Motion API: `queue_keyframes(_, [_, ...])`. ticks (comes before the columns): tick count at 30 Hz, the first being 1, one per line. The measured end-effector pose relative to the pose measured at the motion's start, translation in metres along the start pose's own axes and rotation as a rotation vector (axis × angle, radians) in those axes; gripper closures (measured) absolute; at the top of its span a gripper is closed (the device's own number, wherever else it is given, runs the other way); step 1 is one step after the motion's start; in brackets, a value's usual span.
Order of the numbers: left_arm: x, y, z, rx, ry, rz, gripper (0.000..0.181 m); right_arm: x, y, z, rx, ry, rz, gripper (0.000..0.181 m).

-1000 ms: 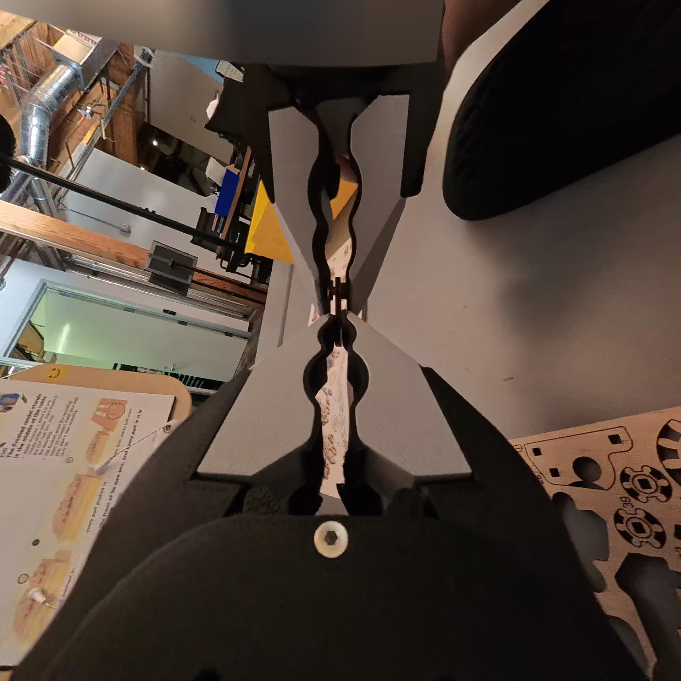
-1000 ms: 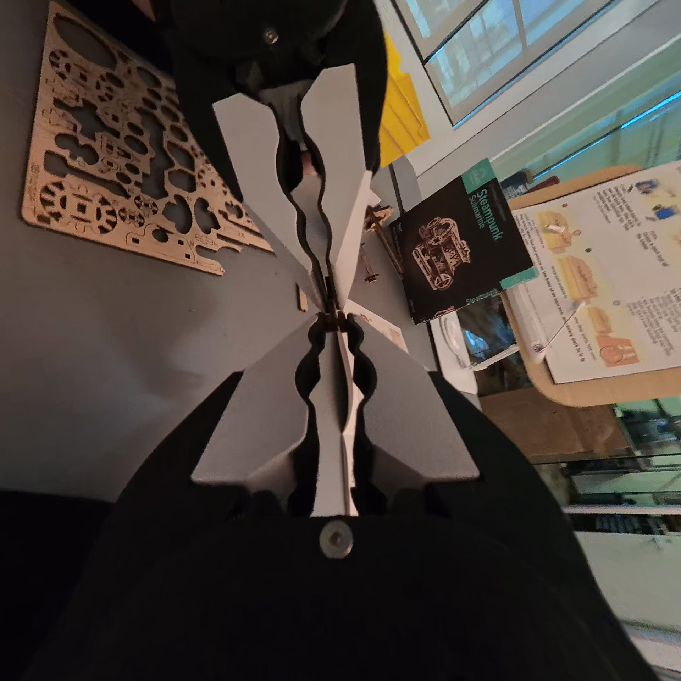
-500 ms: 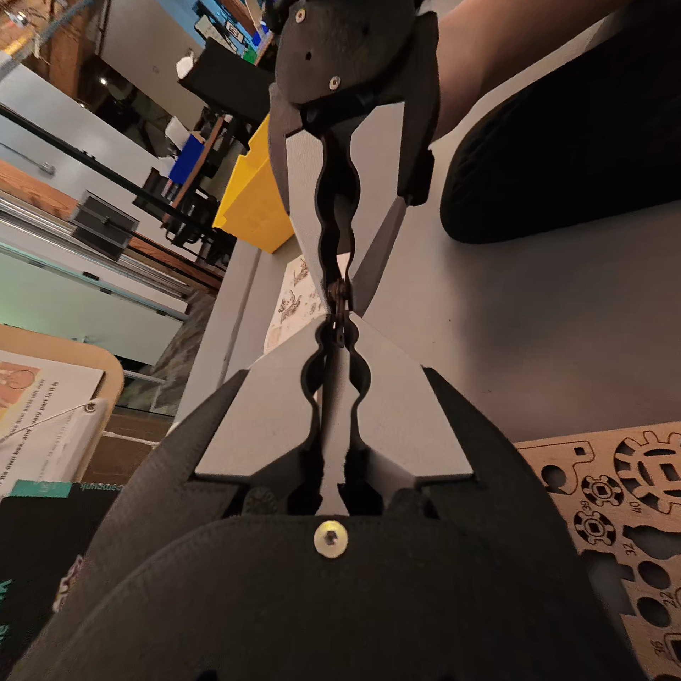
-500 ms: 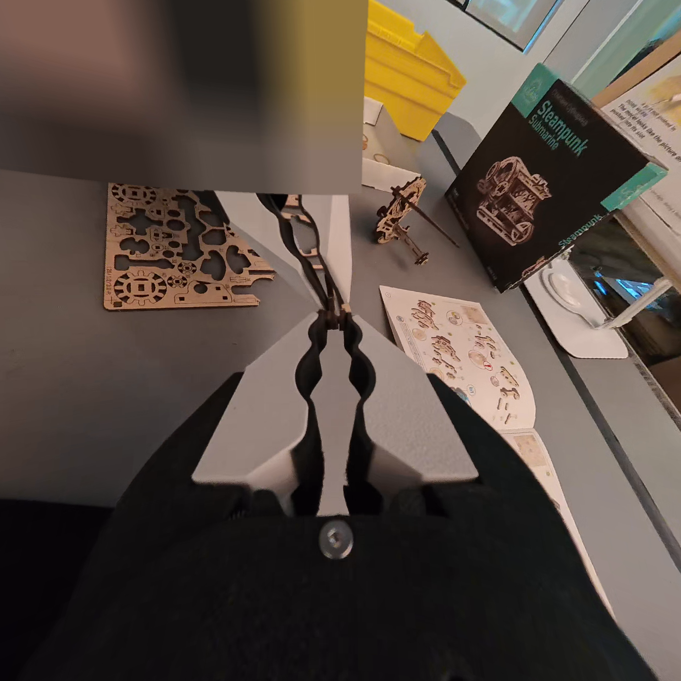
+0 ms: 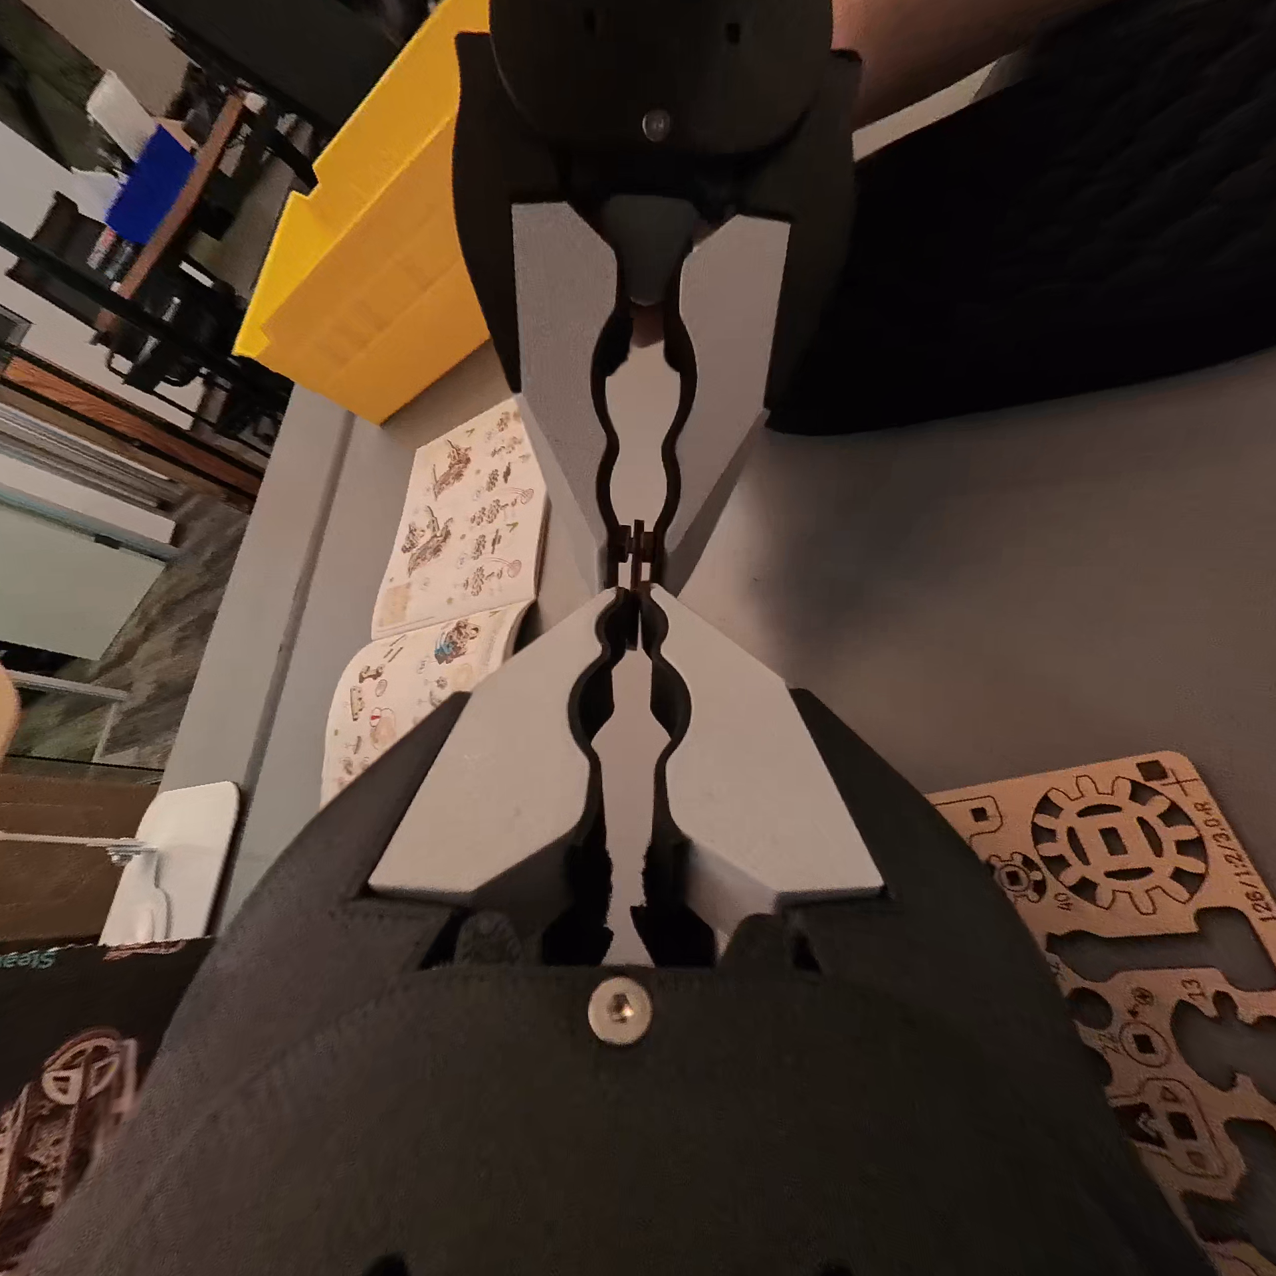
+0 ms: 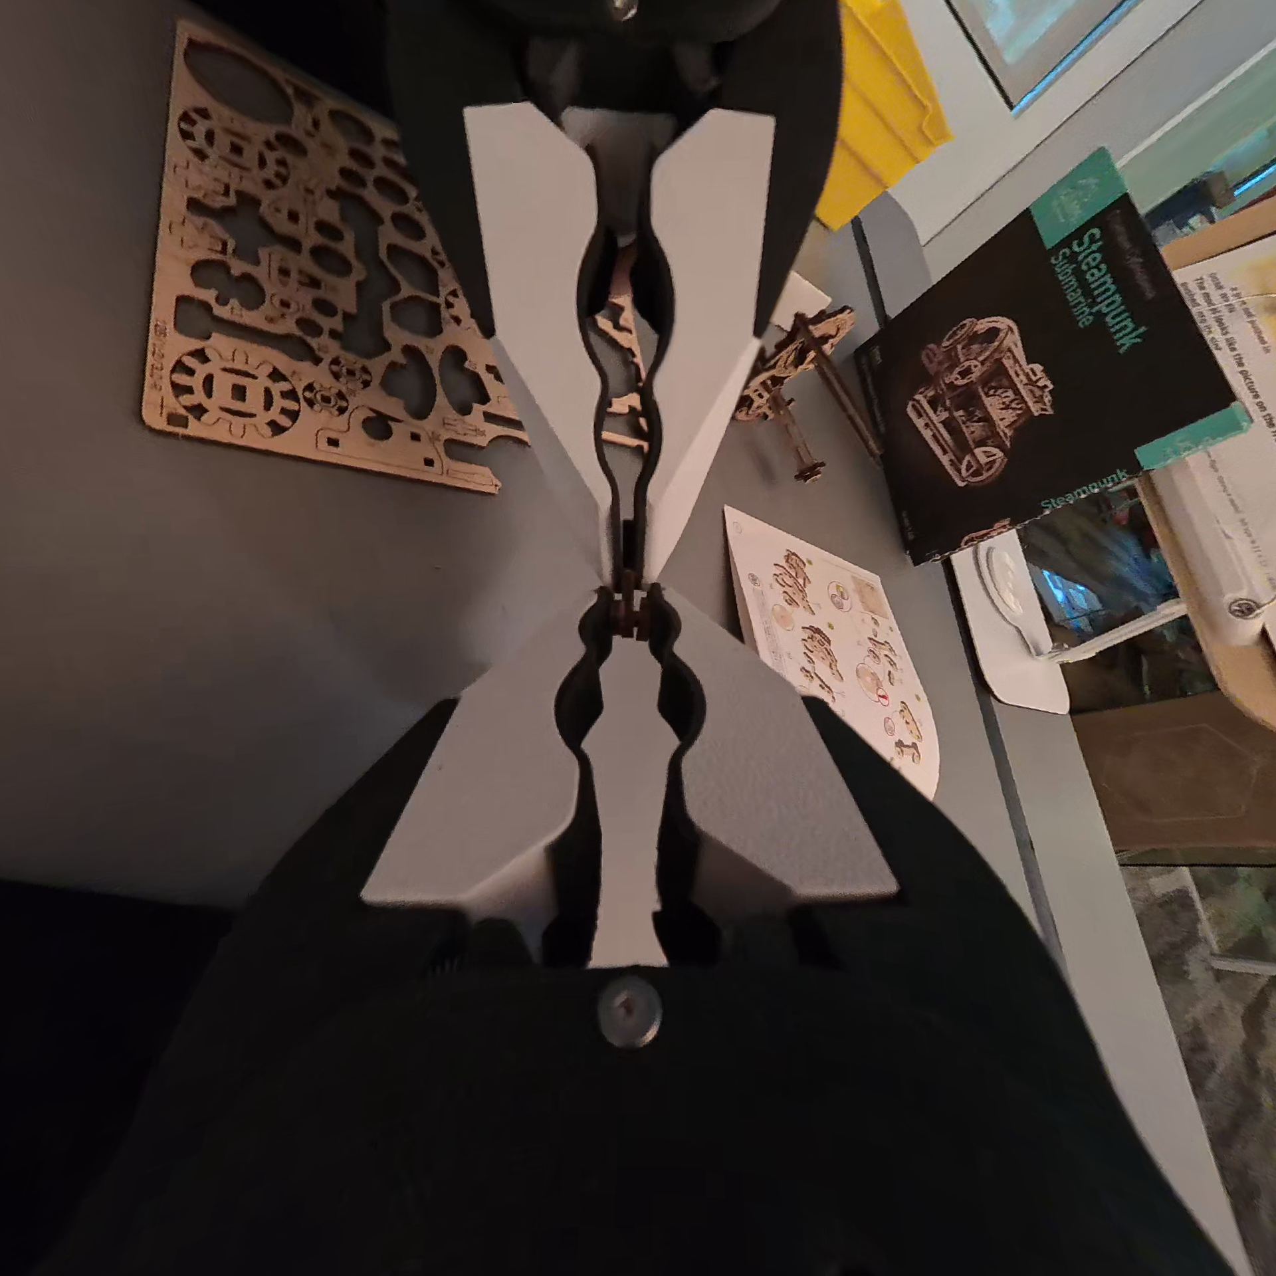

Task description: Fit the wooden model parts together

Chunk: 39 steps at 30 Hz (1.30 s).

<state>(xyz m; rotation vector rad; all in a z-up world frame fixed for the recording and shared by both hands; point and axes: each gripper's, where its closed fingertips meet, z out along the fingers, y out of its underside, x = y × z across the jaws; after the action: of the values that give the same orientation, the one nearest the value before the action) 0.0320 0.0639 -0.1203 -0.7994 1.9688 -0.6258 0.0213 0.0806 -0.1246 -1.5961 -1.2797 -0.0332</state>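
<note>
My left gripper (image 5: 631,611) is shut on a thin dark wooden part (image 5: 630,587). My right gripper (image 5: 639,542) comes in from the top of the left wrist view, tip to tip with the left, and is shut on a small wooden part (image 5: 639,552). The two parts touch between the tips, held above the grey table (image 5: 967,587). In the right wrist view my right gripper (image 6: 627,611) pinches its small brown part (image 6: 627,614), and the left gripper (image 6: 627,552) meets it from above. How far the parts are seated is hidden by the fingertips.
A laser-cut plywood sheet (image 6: 290,297) lies on the table and also shows in the left wrist view (image 5: 1139,932). An open instruction booklet (image 6: 828,642), a partly built wooden model (image 6: 794,373), a black kit box (image 6: 1049,359) and a yellow bin (image 5: 373,262) stand around. A dark sleeve (image 5: 1036,242) is behind. The grippers are tip to tip, or close to it.
Both grippers have stayed shut and tip to tip on the parts. They have turned and tilted together, so the table and background have swung in both views.
</note>
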Motion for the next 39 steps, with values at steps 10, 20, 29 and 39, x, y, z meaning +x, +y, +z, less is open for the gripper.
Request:
queue_keyframes(10, [0.006, 0.012, 0.001, -0.049, 0.105, -0.079, 0.181, -0.008, 0.006, 0.011, -0.046, -0.023, 0.047, 0.173])
queue_keyframes(20, [0.012, 0.015, 0.004, -0.078, 0.115, -0.051, 0.181, -0.013, 0.012, 0.011, -0.078, -0.055, 0.015, 0.173])
queue_keyframes(29, [0.011, 0.023, 0.006, -0.142, 0.094, -0.009, 0.181, -0.016, 0.017, 0.015, -0.081, -0.074, 0.061, 0.169])
queue_keyframes(39, [0.024, 0.029, 0.007, -0.183, 0.223, -0.128, 0.181, -0.028, 0.023, 0.019, -0.184, -0.082, -0.041, 0.174])
